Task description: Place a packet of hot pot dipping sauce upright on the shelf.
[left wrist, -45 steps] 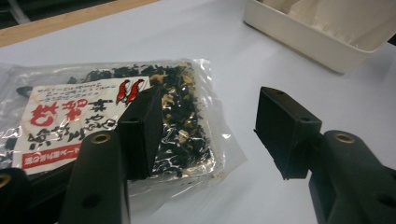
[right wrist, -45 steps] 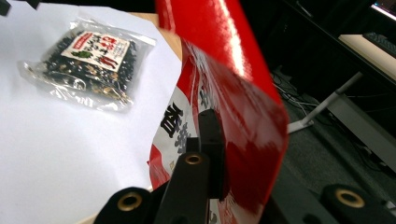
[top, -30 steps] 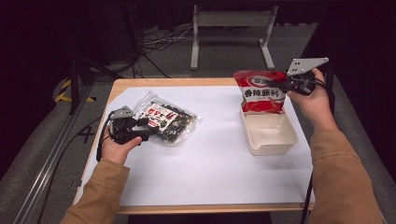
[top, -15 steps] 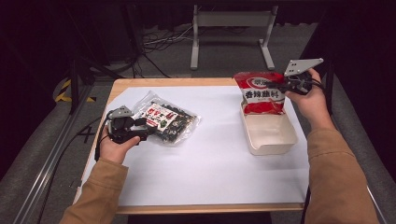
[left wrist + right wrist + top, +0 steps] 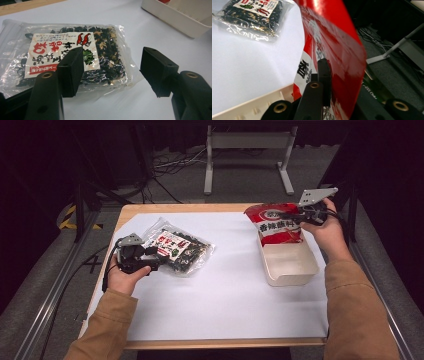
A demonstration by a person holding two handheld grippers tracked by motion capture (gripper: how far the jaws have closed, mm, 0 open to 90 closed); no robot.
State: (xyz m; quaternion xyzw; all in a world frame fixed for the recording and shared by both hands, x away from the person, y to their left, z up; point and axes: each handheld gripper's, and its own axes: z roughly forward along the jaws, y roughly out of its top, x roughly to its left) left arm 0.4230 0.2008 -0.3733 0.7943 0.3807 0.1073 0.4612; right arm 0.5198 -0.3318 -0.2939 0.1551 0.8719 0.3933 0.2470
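Note:
A clear bag of dark dried seaweed (image 5: 177, 249) with a red-and-white label lies flat on the left half of the table. My left gripper (image 5: 152, 260) rests at its near-left edge, open. In the left gripper view one jaw stands over the bag (image 5: 75, 57) and the other over bare paper, and the gripper (image 5: 113, 72) holds nothing. My right gripper (image 5: 292, 216) is shut on the upper edge of a red snack pouch (image 5: 277, 225). The pouch hangs upright with its lower end inside a white bin (image 5: 292, 267). The jaws of the right gripper (image 5: 332, 75) pinch the glossy pouch (image 5: 332, 32).
A white sheet (image 5: 225, 290) covers most of the wooden tabletop. The bin's near half (image 5: 290, 262) holds nothing. A metal stand (image 5: 247, 150) and cables lie on the floor beyond the far edge. Rails run along both sides of the table.
My right hand has come down and a little left with the red pouch, which now sits lower in the bin. The left hand and the seaweed bag have stayed put.

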